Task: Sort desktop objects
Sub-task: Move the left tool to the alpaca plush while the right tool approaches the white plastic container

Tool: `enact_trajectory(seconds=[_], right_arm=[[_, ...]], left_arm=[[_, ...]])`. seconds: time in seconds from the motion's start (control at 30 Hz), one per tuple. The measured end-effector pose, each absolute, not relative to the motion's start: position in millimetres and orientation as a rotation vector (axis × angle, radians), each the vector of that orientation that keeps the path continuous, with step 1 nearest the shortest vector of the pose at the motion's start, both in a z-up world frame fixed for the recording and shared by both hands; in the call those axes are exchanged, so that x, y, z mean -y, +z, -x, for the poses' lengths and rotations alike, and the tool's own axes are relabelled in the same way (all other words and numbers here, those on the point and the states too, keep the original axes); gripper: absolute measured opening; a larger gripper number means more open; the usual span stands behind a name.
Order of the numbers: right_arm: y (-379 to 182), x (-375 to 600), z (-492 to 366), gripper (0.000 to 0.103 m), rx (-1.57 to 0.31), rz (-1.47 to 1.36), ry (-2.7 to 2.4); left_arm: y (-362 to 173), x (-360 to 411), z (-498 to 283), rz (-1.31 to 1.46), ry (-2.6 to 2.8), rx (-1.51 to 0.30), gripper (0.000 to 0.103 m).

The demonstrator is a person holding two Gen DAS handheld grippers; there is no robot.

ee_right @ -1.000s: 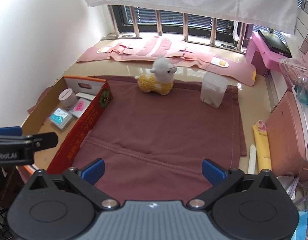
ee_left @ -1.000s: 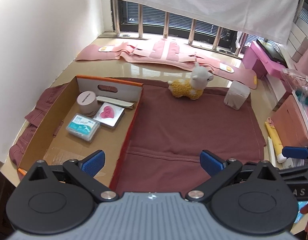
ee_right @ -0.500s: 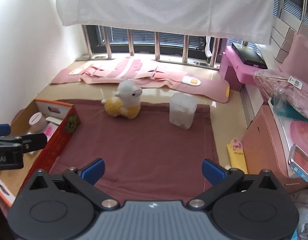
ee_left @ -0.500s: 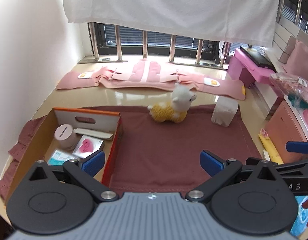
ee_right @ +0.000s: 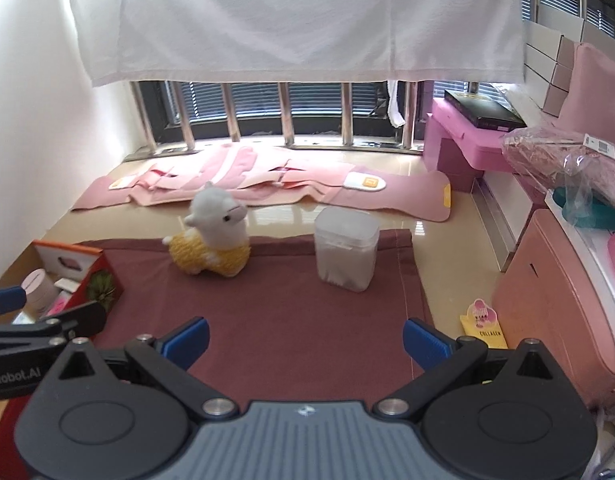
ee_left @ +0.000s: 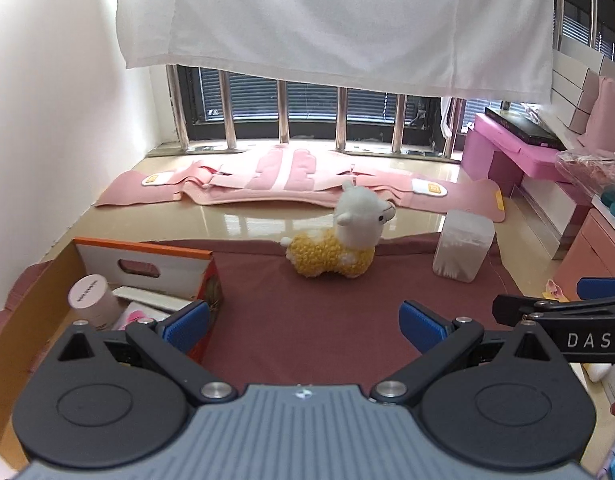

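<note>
A yellow and white alpaca plush [ee_left: 341, 245] [ee_right: 213, 240] lies on the maroon cloth [ee_left: 307, 312] [ee_right: 275, 312] near its far edge. To its right stands a translucent cotton-swab box [ee_left: 462, 247] [ee_right: 346, 254]. At the left, a cardboard box [ee_left: 143, 266] [ee_right: 67, 260] holds a round jar [ee_left: 92, 298] [ee_right: 37, 288] and flat packets. My left gripper [ee_left: 305, 322] hangs open over the cloth's near part, empty. My right gripper [ee_right: 305, 340] is open too, nothing between its fingers, well short of both items.
A yellow collagen tube [ee_right: 483, 326] lies right of the cloth beside a pink cabinet [ee_right: 555, 300]. Pink padded mats [ee_left: 291, 180] stretch under the barred window. A pink storage box [ee_right: 467, 136] stands at the back right. A white sheet [ee_left: 339, 20] hangs overhead.
Both grippers have tilted upward and drawn back, so more window and sheet show and the box contents slide low and left. Both stay open; nothing on the cloth has moved.
</note>
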State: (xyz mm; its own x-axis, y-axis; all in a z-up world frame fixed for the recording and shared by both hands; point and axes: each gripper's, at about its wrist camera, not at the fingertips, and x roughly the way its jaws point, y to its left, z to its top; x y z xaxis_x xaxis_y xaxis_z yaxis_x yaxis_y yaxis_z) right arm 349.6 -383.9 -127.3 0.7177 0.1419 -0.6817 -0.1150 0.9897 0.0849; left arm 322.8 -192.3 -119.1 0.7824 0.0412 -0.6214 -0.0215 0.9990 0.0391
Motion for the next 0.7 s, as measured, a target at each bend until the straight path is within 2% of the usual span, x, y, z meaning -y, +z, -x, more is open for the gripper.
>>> enact_trajectory(seconds=[0.7], right_arm=[[-199, 404, -426, 0.103, -0.704, -0.053, 0.092]], left_arm=[[-176, 206, -405, -0.042, 0.092, -0.595, 0.103]])
